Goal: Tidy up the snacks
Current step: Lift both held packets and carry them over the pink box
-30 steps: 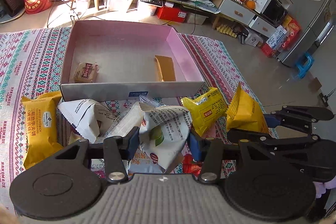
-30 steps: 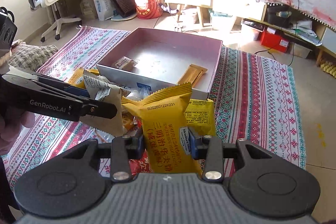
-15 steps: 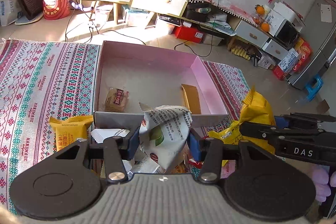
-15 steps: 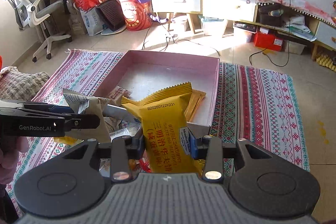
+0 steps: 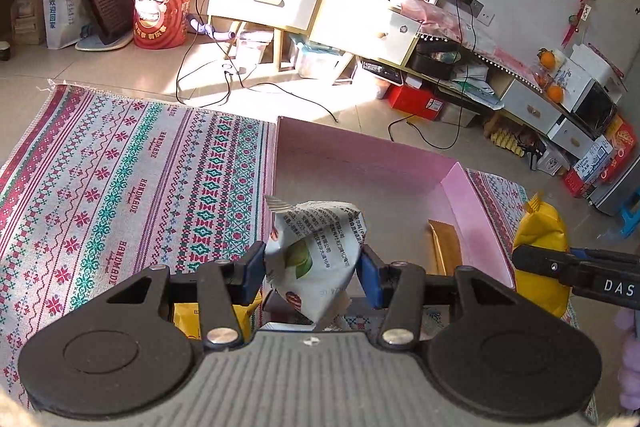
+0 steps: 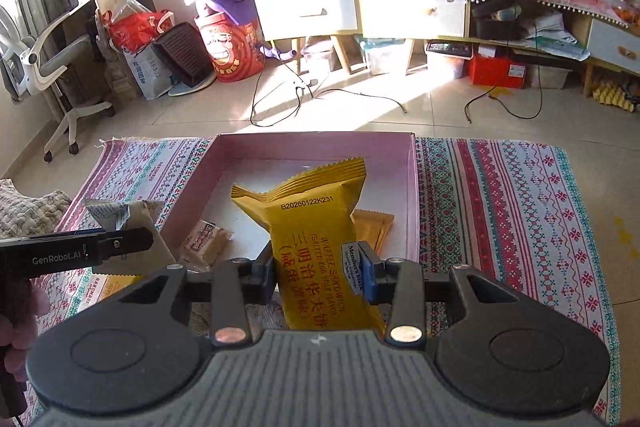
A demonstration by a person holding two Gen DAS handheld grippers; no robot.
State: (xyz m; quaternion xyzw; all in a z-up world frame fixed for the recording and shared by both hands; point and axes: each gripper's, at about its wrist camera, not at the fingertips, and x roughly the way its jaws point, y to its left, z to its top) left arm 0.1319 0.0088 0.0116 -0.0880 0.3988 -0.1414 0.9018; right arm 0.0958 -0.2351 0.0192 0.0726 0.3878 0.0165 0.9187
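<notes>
My left gripper is shut on a crumpled white snack packet and holds it above the near left corner of the pink box. My right gripper is shut on a yellow waffle sandwich packet and holds it upright over the near edge of the pink box. Inside the box lie a small brown wrapped cake and a flat gold sachet, which also shows in the left wrist view. Each gripper appears in the other's view, the left one with its white packet, the right one with its yellow packet.
The box sits on a patterned rug on a tiled floor. Another yellow packet lies on the rug under my left gripper. Shelves, drawers and cables stand beyond the box. An office chair is at the far left.
Both grippers have risen and moved forward toward the box with their packets. The snack pile on the rug has dropped out of sight beneath them.
</notes>
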